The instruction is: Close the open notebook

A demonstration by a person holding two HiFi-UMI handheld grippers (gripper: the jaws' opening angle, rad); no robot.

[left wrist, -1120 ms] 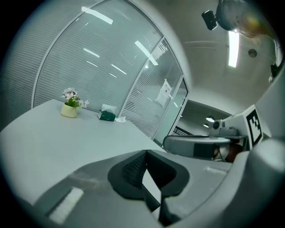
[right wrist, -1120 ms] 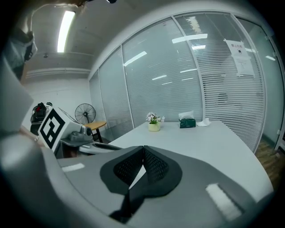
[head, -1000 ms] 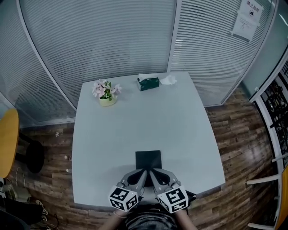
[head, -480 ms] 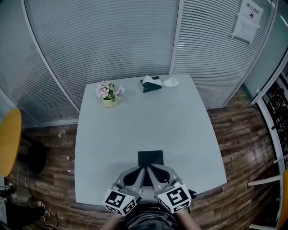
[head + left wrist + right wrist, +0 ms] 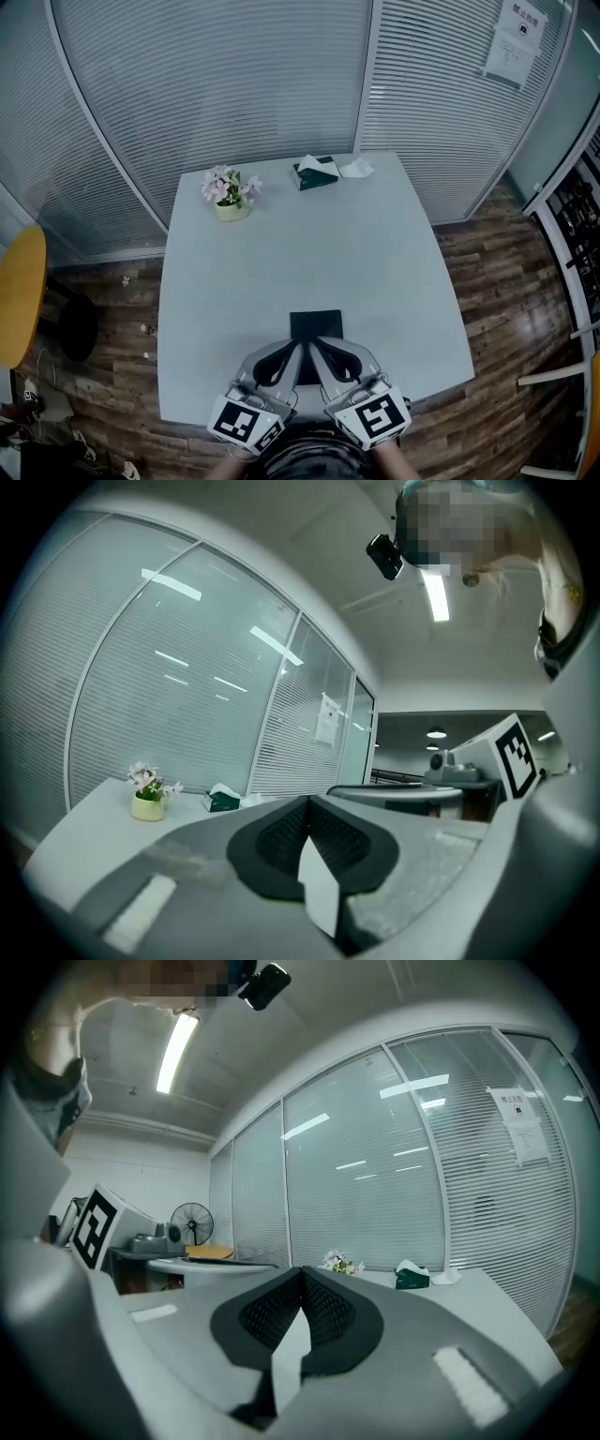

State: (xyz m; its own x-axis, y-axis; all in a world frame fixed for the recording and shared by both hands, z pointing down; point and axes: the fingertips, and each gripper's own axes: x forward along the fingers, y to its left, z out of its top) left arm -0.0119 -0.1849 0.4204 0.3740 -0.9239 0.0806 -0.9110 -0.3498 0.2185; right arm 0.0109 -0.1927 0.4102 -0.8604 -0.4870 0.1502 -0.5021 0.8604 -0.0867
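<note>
The notebook [image 5: 316,324] lies flat on the pale table [image 5: 281,253] near its front edge and shows only a dark square cover. My left gripper [image 5: 299,347] and right gripper [image 5: 314,347] hover side by side just in front of it, tips almost touching each other. Both are shut with nothing between the pads. In the left gripper view the left gripper [image 5: 307,803] points level across the table, and the right gripper [image 5: 302,1274] does much the same in the right gripper view. Neither of those views shows the notebook.
A small pot of pink flowers [image 5: 229,192] stands at the table's back left. At the back edge sit a green tissue box [image 5: 315,172] and a crumpled tissue [image 5: 354,169]. Glass walls with blinds curve behind the table. A yellow chair [image 5: 17,295] is at the left.
Both grippers have risen towards the camera, so their marker cubes look larger and sit lower in the head view. The notebook has not moved.
</note>
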